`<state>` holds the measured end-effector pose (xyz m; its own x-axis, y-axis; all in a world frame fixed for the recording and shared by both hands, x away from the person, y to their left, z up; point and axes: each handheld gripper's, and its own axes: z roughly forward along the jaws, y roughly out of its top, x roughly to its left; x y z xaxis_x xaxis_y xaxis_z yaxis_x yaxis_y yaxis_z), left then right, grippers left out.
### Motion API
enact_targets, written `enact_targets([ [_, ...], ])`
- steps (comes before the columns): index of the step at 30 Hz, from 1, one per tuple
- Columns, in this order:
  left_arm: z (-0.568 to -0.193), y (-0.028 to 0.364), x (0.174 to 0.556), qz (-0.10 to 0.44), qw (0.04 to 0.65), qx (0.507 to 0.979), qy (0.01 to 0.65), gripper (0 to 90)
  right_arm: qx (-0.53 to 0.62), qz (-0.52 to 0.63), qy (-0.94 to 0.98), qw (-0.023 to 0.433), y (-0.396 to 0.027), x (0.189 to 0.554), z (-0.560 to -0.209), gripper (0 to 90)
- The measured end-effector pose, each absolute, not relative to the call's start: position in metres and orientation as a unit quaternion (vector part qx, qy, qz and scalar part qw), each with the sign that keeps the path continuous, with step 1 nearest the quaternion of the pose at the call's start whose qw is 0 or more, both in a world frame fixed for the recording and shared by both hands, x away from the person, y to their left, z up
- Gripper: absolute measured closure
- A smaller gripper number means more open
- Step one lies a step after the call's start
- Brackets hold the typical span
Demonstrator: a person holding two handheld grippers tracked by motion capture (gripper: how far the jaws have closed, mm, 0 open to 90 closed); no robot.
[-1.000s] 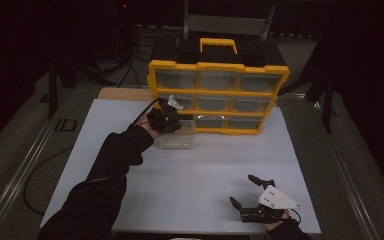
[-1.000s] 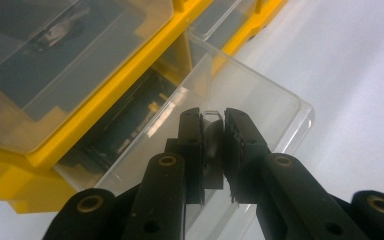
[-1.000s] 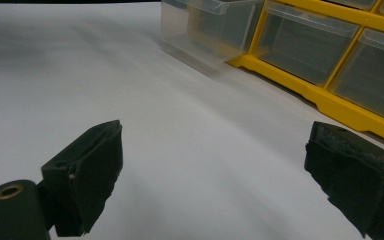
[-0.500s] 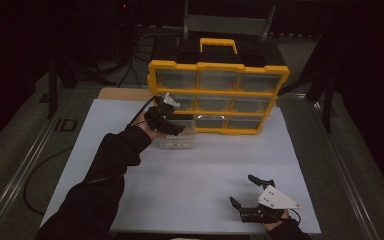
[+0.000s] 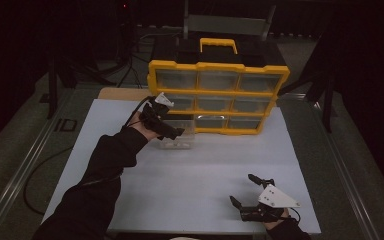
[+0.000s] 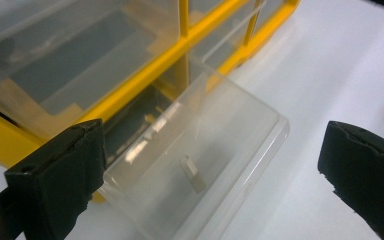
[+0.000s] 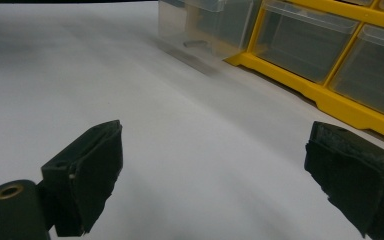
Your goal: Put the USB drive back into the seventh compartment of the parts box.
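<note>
Little has been shifted since the earlier frames: the left gripper [image 5: 172, 131] is kept over the clear plastic drawer bin [image 5: 178, 136], drawn slightly nearer the person. That bin [image 6: 200, 165] is seen pulled out of the yellow-framed organiser case [image 5: 219, 95] onto the white tabletop [image 5: 190, 175], its rear still at the case's lower left slot. It is framed between the left jaws, which are held wide apart and untouching. A small grey part [image 6: 194, 172] is seen inside. The right gripper [image 5: 252, 196], jaws spread, is rested near the table's front edge, well apart from the bin [image 7: 200, 30].
</note>
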<state>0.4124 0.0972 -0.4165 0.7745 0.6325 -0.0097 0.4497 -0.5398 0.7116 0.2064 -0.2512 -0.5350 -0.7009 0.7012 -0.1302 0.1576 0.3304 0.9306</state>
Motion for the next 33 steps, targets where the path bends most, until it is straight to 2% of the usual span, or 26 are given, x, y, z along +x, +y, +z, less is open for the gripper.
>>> enact_targets([
  [19, -0.42, 0.107, 0.395, 0.12, 0.389, 0.866, 0.291, 0.1, 0.272, 0.505, 0.773, 0.27, -0.248, 0.205, -0.533, 8.8],
  [33, -0.415, 0.124, 0.375, 0.136, 0.405, 0.857, 0.287, 0.1, 0.272, 0.507, 0.773, 0.268, -0.248, 0.204, -0.533, 8.8],
])
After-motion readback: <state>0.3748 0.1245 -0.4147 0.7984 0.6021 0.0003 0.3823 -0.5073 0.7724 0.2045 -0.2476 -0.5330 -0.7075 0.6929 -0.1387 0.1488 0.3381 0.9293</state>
